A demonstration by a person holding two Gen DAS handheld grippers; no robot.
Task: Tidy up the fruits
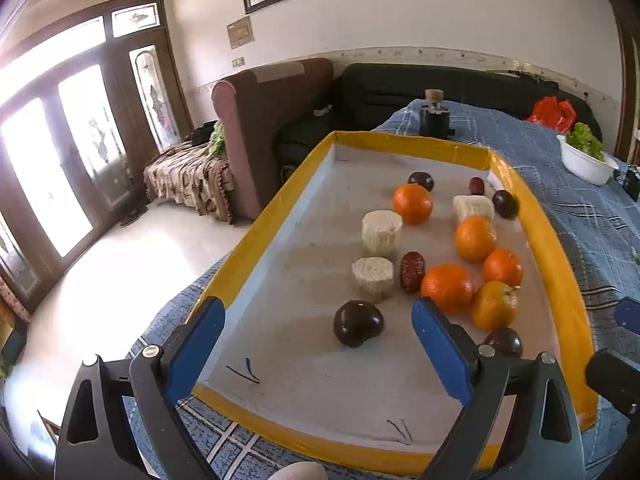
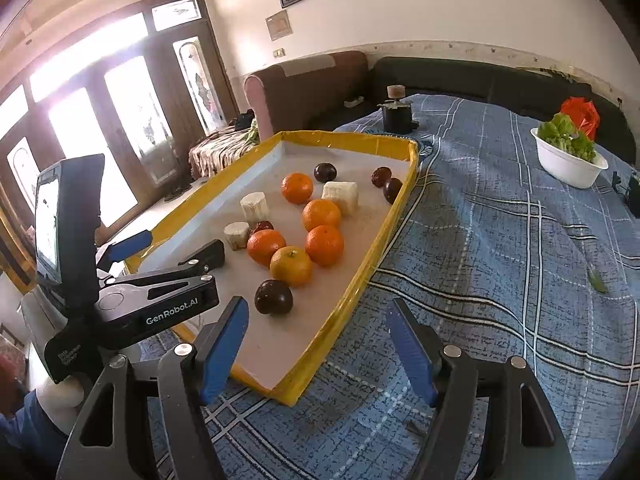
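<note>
A yellow-rimmed tray [image 1: 256,240] holds several oranges [image 1: 447,289], dark plums, red dates [image 1: 412,271] and white cylindrical chunks [image 1: 381,233]. My left gripper [image 1: 320,344] hangs open over the tray's near end. One dark plum [image 1: 358,323] lies between its blue pads [image 1: 200,344], touched by neither. In the right wrist view the tray [image 2: 384,236] sits left of centre. My right gripper [image 2: 318,350] stands open above the tray's near right corner and holds nothing. Another dark plum [image 2: 274,297] lies just ahead of it. The left gripper [image 2: 172,248] reaches in from the left.
A blue checked cloth [image 2: 500,240] covers the table. A white bowl of green leaves [image 2: 568,164] stands at the far right, and a small black holder [image 2: 396,114] sits behind the tray. Sofas and glass doors lie beyond. The table edge falls away left of the tray.
</note>
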